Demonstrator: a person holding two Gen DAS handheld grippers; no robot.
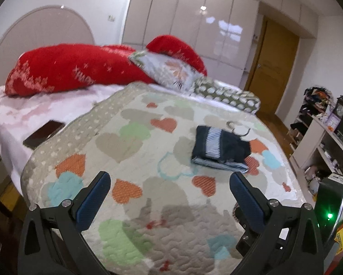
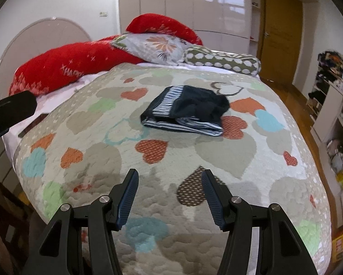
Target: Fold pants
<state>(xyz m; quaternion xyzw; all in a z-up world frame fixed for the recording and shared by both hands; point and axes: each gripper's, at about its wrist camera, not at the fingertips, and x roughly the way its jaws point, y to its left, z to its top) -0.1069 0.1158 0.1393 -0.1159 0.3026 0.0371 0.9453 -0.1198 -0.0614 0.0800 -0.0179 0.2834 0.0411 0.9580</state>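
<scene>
The pants lie folded into a compact dark navy bundle with a blue-and-white striped band, on the heart-patterned quilt. They also show in the right wrist view, mid-bed. My left gripper is open and empty, held above the quilt, short of the pants and to their left. My right gripper is open and empty, well short of the pants. A dark part of the left gripper shows at the left edge of the right wrist view.
Red pillows, a floral pillow and a dotted bolster lie at the head of the bed. A phone rests on the pink sheet at left. Cluttered shelves stand at right, past the bed edge.
</scene>
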